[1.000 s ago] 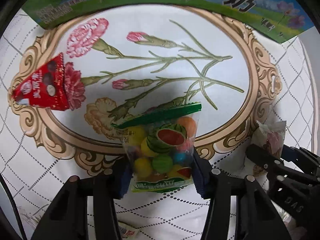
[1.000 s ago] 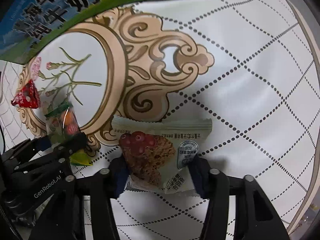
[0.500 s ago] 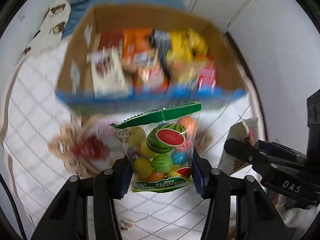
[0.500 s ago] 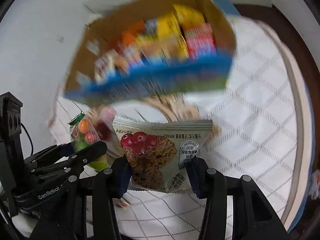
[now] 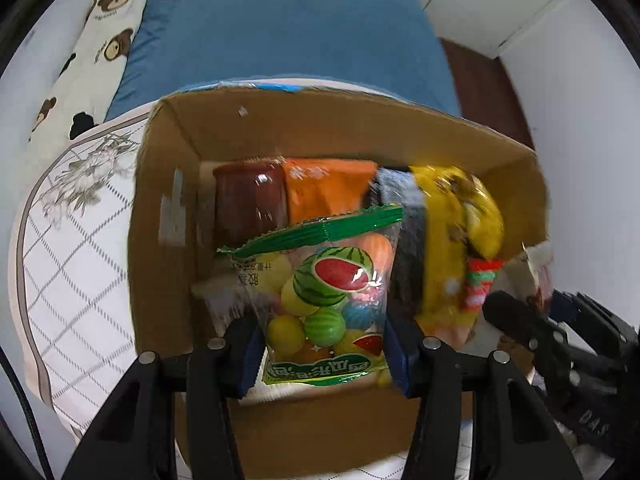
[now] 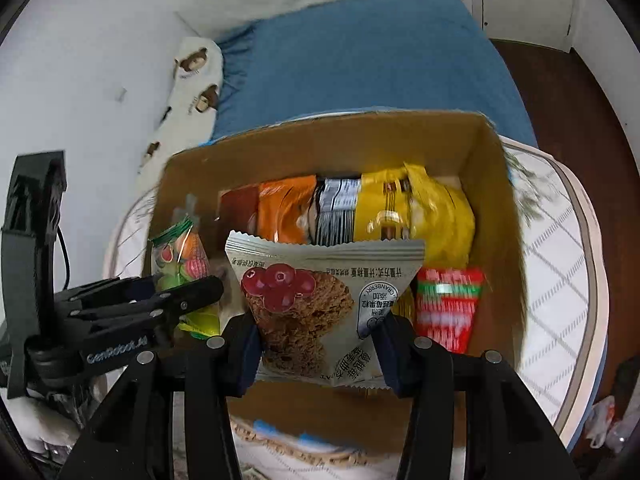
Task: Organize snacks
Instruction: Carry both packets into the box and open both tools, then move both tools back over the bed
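My left gripper (image 5: 320,344) is shut on a clear fruit-candy bag with a green top (image 5: 324,292) and holds it over the open cardboard box (image 5: 168,184). My right gripper (image 6: 318,350) is shut on a pale cranberry-cookie packet (image 6: 316,300), also above the box (image 6: 500,208). The box holds several snacks: a brown pack (image 5: 248,196), an orange pack (image 5: 324,188), a grey striped pack (image 6: 336,204), a yellow bag (image 6: 420,216) and a red-green pack (image 6: 444,304). The left gripper with the candy bag (image 6: 180,260) shows at the left in the right wrist view.
The box stands on a white tablecloth with a dotted grid (image 5: 72,280). Behind it lies a blue bed (image 5: 288,36) with a bear-print pillow (image 5: 92,48). White walls stand left and right, and dark wooden floor (image 6: 580,120) at the right.
Both grippers rose from the tablecloth with their packets and moved forward over the open box. The red triangular packet on the cloth has left view.
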A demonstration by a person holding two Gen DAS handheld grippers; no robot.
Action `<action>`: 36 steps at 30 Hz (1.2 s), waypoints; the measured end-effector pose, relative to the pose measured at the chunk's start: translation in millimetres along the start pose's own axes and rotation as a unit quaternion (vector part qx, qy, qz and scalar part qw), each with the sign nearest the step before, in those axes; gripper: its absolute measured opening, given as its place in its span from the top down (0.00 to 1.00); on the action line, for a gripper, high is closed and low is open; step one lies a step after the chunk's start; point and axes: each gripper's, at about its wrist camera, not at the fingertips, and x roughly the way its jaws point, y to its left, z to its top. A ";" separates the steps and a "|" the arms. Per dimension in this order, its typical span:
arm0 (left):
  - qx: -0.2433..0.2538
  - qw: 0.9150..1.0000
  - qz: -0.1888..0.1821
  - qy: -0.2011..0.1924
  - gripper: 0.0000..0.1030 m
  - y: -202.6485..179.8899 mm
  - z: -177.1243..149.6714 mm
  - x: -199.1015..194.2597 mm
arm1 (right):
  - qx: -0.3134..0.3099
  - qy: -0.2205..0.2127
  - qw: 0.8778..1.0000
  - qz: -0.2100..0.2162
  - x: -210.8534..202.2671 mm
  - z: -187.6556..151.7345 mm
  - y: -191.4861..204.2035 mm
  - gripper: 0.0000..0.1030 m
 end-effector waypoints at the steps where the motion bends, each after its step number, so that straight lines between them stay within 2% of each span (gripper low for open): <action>1: -0.003 1.000 0.003 0.006 0.53 2.9 6.2 5.6 | -0.001 0.005 1.000 -0.004 6.0 6.6 0.3 0.50; 7: -0.013 0.999 0.011 0.040 0.52 13.2 30.0 33.1 | -0.004 0.059 0.998 -0.015 48.9 32.1 0.9 0.50; 9: -0.016 0.998 0.006 0.060 0.49 15.6 33.1 42.5 | -0.001 0.081 0.997 -0.016 61.6 34.3 -1.6 0.48; 10: -0.016 0.998 0.003 0.064 0.49 16.7 33.5 45.6 | 0.001 0.091 0.996 -0.021 68.0 35.3 -3.4 0.36; 11: -0.016 0.998 0.003 0.066 0.48 17.1 32.5 46.3 | 0.003 0.093 0.995 -0.022 70.0 35.0 -5.5 0.18; 13: -0.014 0.998 0.009 0.065 0.32 18.1 30.5 46.8 | 0.005 0.093 0.995 -0.024 70.7 35.6 -9.5 0.09; 14: -0.013 0.998 0.013 0.063 0.21 18.5 29.7 45.9 | 0.009 0.092 0.995 -0.029 69.9 35.8 -12.6 0.09; 15: -0.010 0.998 0.016 0.058 0.18 18.8 28.8 44.4 | 0.010 0.091 0.995 -0.029 69.8 35.7 -14.2 0.09; 20: -0.013 0.999 0.013 0.035 0.18 17.9 25.1 30.9 | 0.011 0.087 0.996 -0.035 65.1 31.9 -20.7 0.08; 27: -0.006 0.999 0.037 -0.021 0.18 14.8 -2.3 7.3 | 0.005 0.058 0.997 -0.060 44.4 15.6 -21.0 0.08; 36: -0.006 0.994 0.062 -0.091 0.18 15.0 -37.4 -19.4 | -0.005 -0.004 0.997 -0.076 -0.8 -14.7 -13.7 0.08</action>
